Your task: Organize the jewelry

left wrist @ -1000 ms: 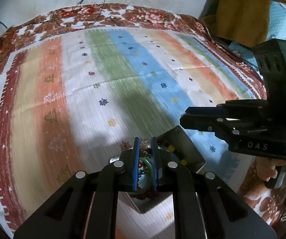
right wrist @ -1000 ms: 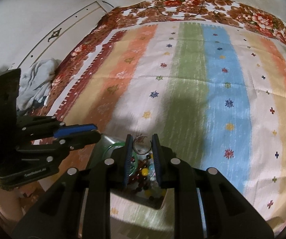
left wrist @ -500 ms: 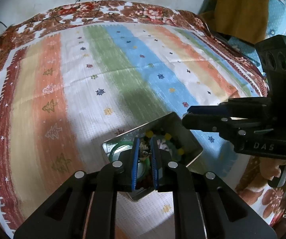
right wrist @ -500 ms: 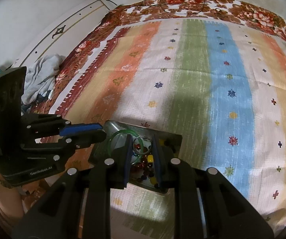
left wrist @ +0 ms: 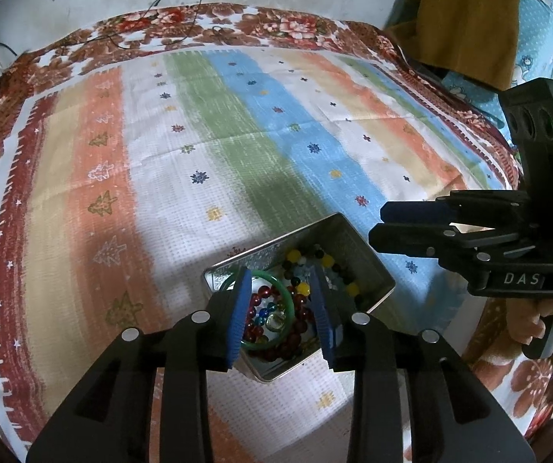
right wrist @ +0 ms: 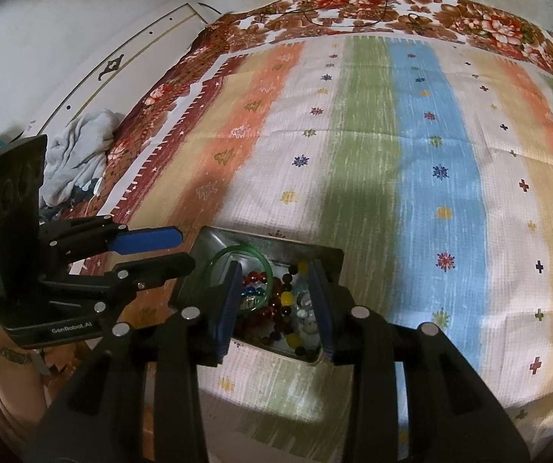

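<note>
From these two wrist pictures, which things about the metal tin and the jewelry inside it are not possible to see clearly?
- Left wrist view: the near part of the metal tin is hidden behind the left gripper.
- Right wrist view: the tin's near edge is covered by the right gripper.
- Both views: the beads are too small to tell which are strung together.
- Part of the green bangle is hidden by a finger.

A shallow rectangular metal tin (left wrist: 369, 270) sits on a striped, patterned bedspread (left wrist: 207, 154), near its front edge. In the tin lie a green glass bangle (left wrist: 282, 297) toward the left and loose multicoloured round beads (left wrist: 303, 289) beside it. A crumpled grey cloth (right wrist: 80, 154) lies off the bedspread's left edge
</note>
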{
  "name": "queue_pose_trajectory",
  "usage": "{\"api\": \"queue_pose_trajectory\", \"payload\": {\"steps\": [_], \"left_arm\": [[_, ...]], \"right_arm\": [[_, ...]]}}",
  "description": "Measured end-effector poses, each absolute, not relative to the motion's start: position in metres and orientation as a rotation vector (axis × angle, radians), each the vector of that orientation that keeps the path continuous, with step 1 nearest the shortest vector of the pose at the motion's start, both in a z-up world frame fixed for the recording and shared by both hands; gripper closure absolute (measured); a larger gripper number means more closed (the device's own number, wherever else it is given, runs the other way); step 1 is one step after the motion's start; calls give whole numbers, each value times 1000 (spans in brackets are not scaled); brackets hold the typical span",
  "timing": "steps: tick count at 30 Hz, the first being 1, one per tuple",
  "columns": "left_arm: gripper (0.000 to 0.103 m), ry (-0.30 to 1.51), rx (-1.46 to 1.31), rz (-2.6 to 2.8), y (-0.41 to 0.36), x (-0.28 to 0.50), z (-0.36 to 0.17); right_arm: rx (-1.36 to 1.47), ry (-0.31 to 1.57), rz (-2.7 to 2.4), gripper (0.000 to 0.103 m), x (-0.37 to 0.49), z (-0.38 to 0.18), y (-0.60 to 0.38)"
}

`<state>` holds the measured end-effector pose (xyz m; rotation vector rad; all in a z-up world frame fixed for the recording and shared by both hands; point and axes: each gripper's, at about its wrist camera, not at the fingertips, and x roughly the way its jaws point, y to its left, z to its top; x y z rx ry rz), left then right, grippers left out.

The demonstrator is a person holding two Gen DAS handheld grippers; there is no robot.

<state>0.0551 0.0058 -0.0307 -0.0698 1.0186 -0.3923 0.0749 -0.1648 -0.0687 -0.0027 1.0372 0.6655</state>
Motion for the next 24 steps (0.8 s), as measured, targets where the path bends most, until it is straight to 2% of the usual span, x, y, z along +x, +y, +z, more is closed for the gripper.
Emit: {"api": "queue_pose_trajectory", "payload": {"steps": [7, 12, 16, 18, 20, 24], "left_arm": [[62, 1008, -56, -387, 7, 48, -30], [47, 997, -56, -371, 8, 41, -30], [40, 987, -57, -359, 9, 36, -30], [32, 975, -59, -356, 9, 33, -30], [30, 966, -59, -353, 9, 30, -29], [21, 950, -64, -344, 9, 26, -30]], "right_arm": [[-36, 1002, 628, 52, 67, -68, -171], [-49, 974, 610, 46, 58, -68, -179], [-57, 965, 599, 41, 54, -69, -183], [-57, 959, 594, 40, 52, -69, -185], [-60, 945, 583, 38, 49, -69, -188], [-60, 927, 566, 29, 43, -70, -194]]}}
